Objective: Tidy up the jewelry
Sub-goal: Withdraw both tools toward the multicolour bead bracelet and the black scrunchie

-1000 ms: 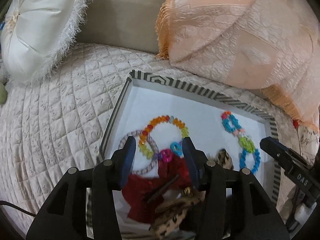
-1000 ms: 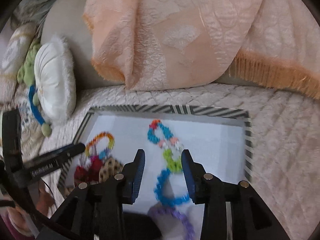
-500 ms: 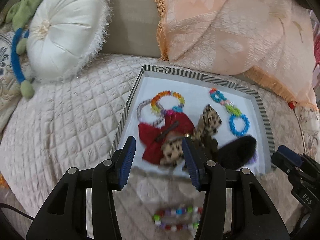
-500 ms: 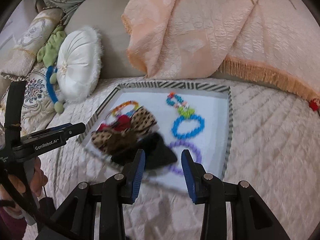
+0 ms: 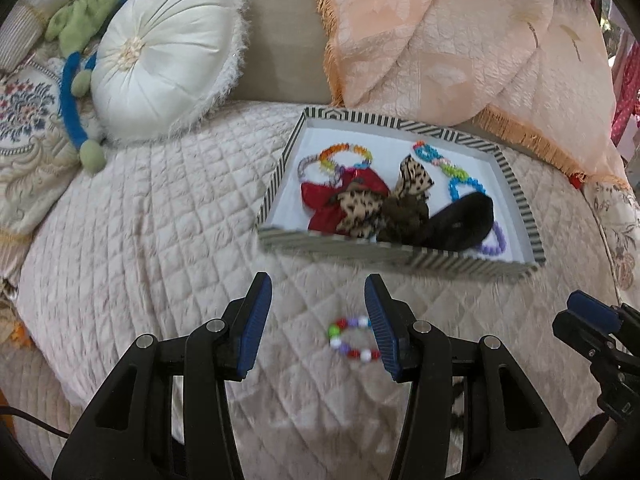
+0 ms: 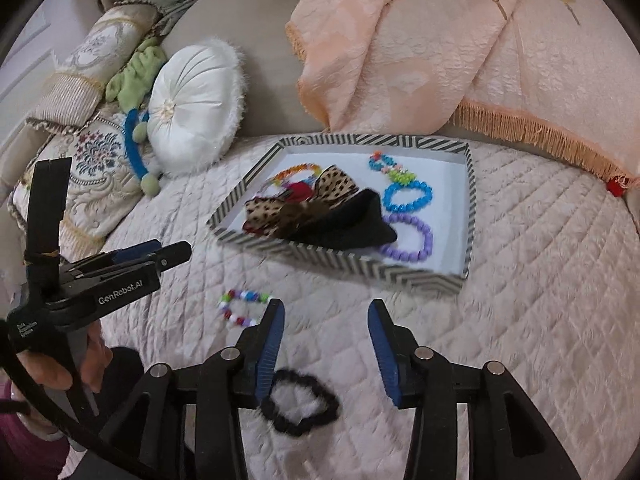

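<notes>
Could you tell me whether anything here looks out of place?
Yes: a multicoloured bead bracelet and a black scrunchie lie loose on the quilt, outside the striped tray that holds the other pieces.

Bedding and cushions on a quilted bed

A round white cushion [image 5: 160,52] leans against the beige headboard [image 5: 280,32], beside a green and blue plush toy [image 5: 80,60]; a peach fringed blanket [image 5: 460,40] drapes at the right, over the cream quilt [image 5: 140,220].

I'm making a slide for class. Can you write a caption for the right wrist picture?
Open right gripper above a quilted bedspread, near a black scrunchie, a multicoloured bead bracelet and a striped tray.
</notes>
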The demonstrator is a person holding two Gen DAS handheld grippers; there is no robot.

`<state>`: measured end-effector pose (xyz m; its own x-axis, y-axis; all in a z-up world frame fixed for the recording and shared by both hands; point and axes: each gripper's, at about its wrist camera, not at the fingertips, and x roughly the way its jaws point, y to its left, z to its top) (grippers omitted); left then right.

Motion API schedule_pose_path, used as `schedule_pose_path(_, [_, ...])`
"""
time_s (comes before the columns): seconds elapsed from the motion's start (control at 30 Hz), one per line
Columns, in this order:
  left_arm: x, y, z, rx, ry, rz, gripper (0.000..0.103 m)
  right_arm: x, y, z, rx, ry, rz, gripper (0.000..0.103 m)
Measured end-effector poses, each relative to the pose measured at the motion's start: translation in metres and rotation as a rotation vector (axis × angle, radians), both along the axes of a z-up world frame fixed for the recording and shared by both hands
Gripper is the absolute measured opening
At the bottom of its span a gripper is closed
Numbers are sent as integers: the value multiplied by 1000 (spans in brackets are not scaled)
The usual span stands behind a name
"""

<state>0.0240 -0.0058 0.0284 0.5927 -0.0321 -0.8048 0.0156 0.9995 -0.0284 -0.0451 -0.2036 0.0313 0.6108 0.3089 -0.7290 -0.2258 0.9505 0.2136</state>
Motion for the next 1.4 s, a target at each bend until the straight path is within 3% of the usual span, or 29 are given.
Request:
schedule_pose_path(0.17, [-19, -1, -3, 16, 1, -2, 48, -17, 6, -1, -28, -7, 12, 51])
schedule_pose_path(0.5, [-32, 0, -6, 14, 17, -11, 48, -33, 6, -8, -30, 19, 15, 53])
schedule_pose_path(1.07, [-14, 21, -31, -129, 148, 0, 52, -25, 11, -59, -70, 141, 44, 54])
schedule_pose_path(1.4, [-6, 11, -48, -113, 190, -14, 53, -19, 8, -71, -71, 170, 45, 54])
